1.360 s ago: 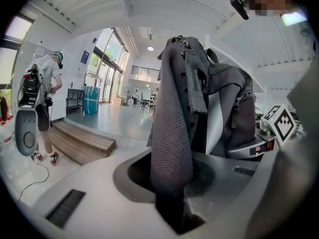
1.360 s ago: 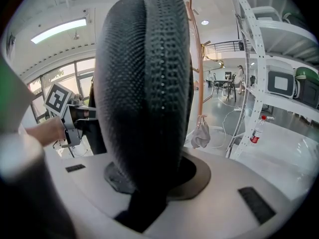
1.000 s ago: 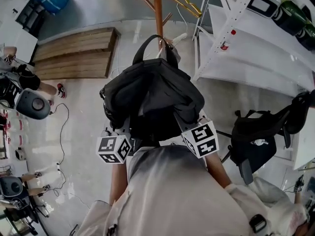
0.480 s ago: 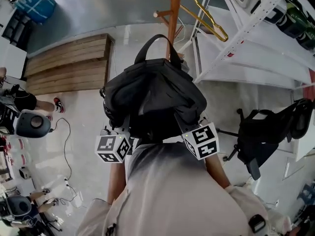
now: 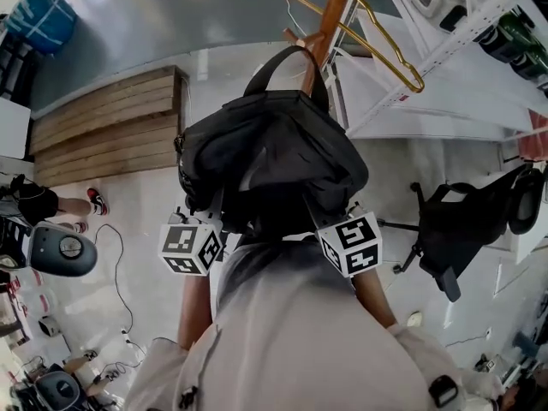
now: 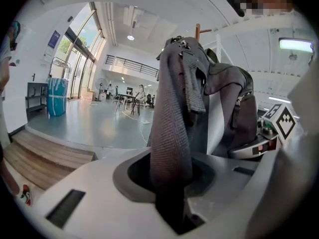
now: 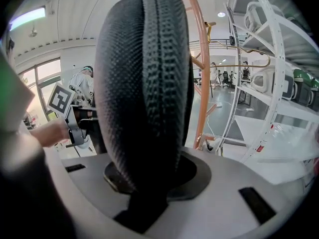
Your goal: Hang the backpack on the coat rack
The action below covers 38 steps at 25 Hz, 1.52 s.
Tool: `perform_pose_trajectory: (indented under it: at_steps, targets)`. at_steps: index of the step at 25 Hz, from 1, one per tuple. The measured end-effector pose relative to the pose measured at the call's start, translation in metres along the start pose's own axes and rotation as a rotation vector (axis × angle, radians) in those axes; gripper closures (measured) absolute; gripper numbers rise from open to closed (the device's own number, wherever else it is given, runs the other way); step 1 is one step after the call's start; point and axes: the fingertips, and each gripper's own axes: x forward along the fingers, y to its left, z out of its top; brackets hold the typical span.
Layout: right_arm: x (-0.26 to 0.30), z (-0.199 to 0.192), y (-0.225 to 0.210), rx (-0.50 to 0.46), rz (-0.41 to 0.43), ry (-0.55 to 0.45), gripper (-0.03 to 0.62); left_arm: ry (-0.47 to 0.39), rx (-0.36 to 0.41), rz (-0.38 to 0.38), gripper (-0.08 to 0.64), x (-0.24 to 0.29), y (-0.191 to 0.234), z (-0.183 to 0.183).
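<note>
Pale floor point(image 5: 128, 204) under black backpack point(image 5: 270, 157), left gripper point(image 6: 172, 203) and right gripper point(image 7: 144, 203) each tight on a strap point(image 6: 172, 133), tips hidden

From the head, a steep downward look at the backpack point(image 5: 270, 157); cameras on the left gripper point(image 6: 172, 198) and right gripper point(image 7: 144, 198) peer close along it — all three catch the rack point(image 5: 332, 11).

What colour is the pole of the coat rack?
Orange-brown; the coat rack pole shows best in the right gripper view.

Matt black woven-cloth backpack point(image 5: 274, 157), smooth wooden coat rack point(image 5: 336, 7), glossy floor point(image 5: 154, 20)
</note>
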Motion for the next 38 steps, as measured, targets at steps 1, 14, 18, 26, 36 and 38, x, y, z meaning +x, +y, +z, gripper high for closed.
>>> perform_pose_trajectory:
  at_steps: [1,14,18,26,36,38]
  targets:
    - [0.004,0.002,0.0,0.005,-0.01,-0.002,0.477,0.001,0.004,-0.01,0.479,0.003,0.004,0.001]
    - [0.018,0.008,-0.001,0.076,-0.099,-0.011,0.476,0.03,0.048,-0.122,0.479,0.036,0.021,0.011]
    - [0.022,0.006,-0.005,0.086,-0.104,-0.002,0.474,0.042,0.043,-0.131,0.479,0.043,0.022,0.008]
    - [0.029,0.011,-0.015,0.099,-0.103,0.009,0.474,0.06,0.04,-0.141,0.479,0.058,0.025,0.011]
    - [0.043,0.007,-0.028,0.13,-0.094,0.033,0.472,0.1,0.04,-0.143,0.479,0.078,0.028,0.004]
    - [0.045,0.005,-0.031,0.134,-0.091,0.037,0.472,0.105,0.037,-0.142,0.479,0.082,0.028,0.002]
